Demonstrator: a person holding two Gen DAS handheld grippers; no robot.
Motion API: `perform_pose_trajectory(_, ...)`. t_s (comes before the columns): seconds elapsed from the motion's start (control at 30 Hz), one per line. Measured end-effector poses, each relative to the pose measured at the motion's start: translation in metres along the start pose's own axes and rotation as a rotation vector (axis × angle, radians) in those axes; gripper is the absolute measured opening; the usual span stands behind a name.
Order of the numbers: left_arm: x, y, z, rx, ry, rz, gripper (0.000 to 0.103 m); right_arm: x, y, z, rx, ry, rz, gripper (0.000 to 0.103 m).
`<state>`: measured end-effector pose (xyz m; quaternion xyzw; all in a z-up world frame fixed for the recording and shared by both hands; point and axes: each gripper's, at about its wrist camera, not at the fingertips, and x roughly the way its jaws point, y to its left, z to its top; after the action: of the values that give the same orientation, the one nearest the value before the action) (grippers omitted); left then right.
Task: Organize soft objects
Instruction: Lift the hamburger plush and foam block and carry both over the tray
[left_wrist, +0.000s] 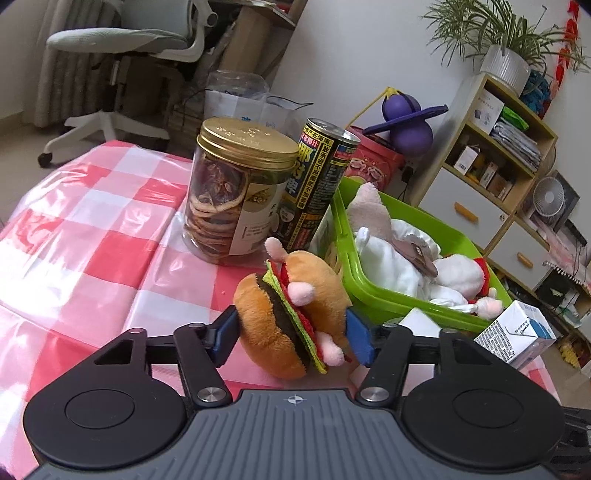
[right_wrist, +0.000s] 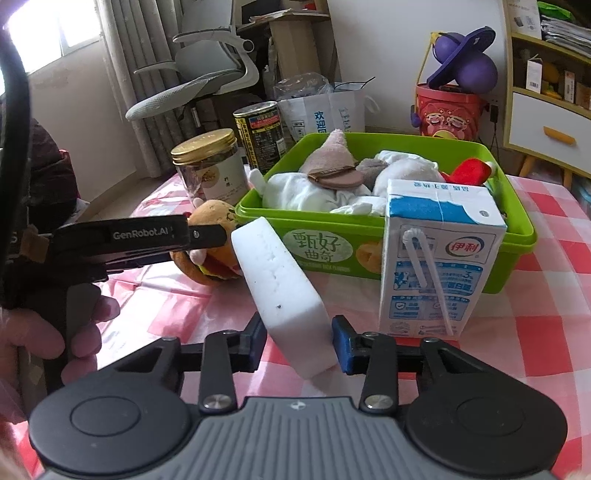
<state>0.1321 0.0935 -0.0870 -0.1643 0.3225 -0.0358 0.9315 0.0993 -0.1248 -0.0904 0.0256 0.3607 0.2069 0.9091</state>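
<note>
Left tool (left_wrist: 291, 332) was clamped on the plush burger (left_wrist: 291, 314), blue pads pressing both buns; burger sat just above the red/white checked table (left_wrist: 92, 229), right beside the green bin (left_wrist: 388, 302).

Right tool (right_wrist: 299, 341) gripped the white sponge block (right_wrist: 280, 291) w/ pads on its two broad faces; block tilted, far end leaning toward the bin's front wall. From right wrist view, the left tool's body and a hand (right_wrist: 48, 332) on its handle showed at left, burger partly hidden behind it.

Bin already held soft stuff: white cloth (left_wrist: 384, 266), a pinkish-grey plush (left_wrist: 369, 210), a white toy w/ red bit (left_wrist: 465, 277).

Hard items stood around: gold-lid jar (left_wrist: 236, 195) and black/yellow can (left_wrist: 317, 184) behind the burger, touching each other; milk carton (right_wrist: 439, 258) upright against bin's front, just right of the sponge.
</note>
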Motion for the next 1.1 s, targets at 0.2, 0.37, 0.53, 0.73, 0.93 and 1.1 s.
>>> perform_pose_trajectory(0.2,-0.008,0.003,0.004,-0.001,0.020,0.019,0.055,-0.007,-0.001,0.007,0.053,-0.010,0.044,0.023)
perform_pose_trajectory(0.37,-0.022,0.005,0.010,0.009,0.007,0.022,0.054,-0.015,-0.001,0.011,0.077,-0.020,0.053,0.023)
perform_pose_trajectory(0.53,-0.035,0.002,0.015,0.016,-0.011,0.014,0.054,-0.029,-0.001,0.017,0.100,-0.054,0.083,0.023)
perform_pose_trajectory(0.73,-0.050,-0.003,0.021,0.008,-0.034,0.000,0.054,-0.041,-0.002,0.024,0.127,-0.088,0.100,0.023)
perform_pose_trajectory(0.93,-0.062,-0.009,0.026,0.017,-0.046,-0.031,0.054,-0.060,-0.008,0.033,0.178,-0.140,0.101,0.023)
perform_pose_trajectory(1.1,-0.069,-0.018,0.032,0.030,-0.066,-0.059,0.054,-0.073,-0.019,0.047,0.236,-0.180,0.101,0.023)
